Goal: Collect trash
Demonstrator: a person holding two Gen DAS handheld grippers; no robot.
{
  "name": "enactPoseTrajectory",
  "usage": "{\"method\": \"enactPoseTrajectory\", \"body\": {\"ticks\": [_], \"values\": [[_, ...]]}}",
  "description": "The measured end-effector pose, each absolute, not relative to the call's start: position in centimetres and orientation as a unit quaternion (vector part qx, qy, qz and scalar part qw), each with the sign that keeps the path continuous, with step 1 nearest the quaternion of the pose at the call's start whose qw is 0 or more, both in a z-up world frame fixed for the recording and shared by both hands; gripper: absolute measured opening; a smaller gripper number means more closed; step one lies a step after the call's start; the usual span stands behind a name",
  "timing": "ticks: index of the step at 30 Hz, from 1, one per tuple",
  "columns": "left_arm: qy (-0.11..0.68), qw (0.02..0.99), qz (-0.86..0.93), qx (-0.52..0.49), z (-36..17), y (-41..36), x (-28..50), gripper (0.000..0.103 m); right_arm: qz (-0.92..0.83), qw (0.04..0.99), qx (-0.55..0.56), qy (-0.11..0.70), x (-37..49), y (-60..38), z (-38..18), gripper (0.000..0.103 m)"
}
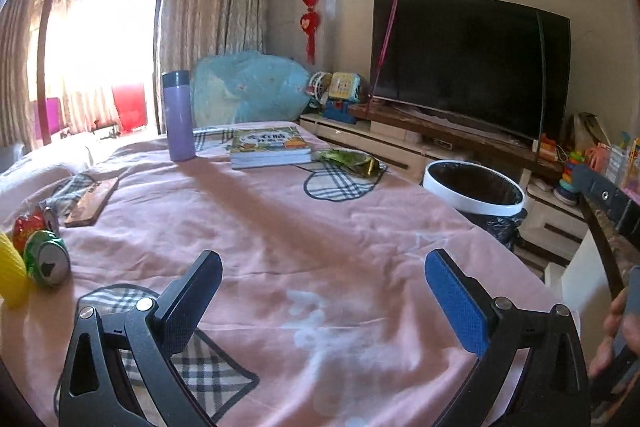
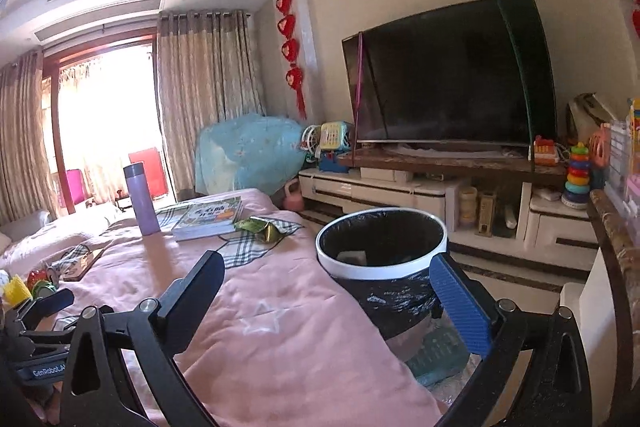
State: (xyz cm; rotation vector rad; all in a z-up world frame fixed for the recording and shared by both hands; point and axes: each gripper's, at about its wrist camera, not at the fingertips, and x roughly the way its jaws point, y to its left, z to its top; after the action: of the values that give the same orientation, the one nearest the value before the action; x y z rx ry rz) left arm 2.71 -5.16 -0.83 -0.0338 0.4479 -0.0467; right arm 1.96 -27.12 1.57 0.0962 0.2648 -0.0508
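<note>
My left gripper [image 1: 324, 291] hangs open over the pink cloth, nothing between its fingers. A crushed green can [image 1: 47, 258] lies at the far left, with a red can [image 1: 30, 225] behind it. A green and gold snack wrapper [image 1: 352, 161] lies at the table's far right, next to the books. The white-rimmed bin [image 1: 474, 189] with a black liner stands past the table's right edge. My right gripper [image 2: 328, 291] is open too, pointing over the table's edge towards the bin [image 2: 380, 247]. The wrapper [image 2: 262, 227] and the cans [image 2: 40, 283] also show in that view.
A purple flask [image 1: 178, 115] and a stack of books [image 1: 270, 147] stand at the far side of the table [image 1: 280, 227]. A wooden board [image 1: 92, 203] and a yellow object [image 1: 12, 275] lie left. A TV [image 1: 468, 63] on a low cabinet fills the right wall.
</note>
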Motion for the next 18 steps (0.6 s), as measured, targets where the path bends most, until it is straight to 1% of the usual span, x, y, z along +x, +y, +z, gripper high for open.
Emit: {"method": "enactPoseTrajectory", "body": {"ticks": [18], "values": [[0.191, 0.981, -0.017, 0.003, -0.9, -5.3, 1.8, 0.102, -0.004, 0.992, 0.029, 0.126, 1.3, -25.9, 1.3, 0.103]]}}
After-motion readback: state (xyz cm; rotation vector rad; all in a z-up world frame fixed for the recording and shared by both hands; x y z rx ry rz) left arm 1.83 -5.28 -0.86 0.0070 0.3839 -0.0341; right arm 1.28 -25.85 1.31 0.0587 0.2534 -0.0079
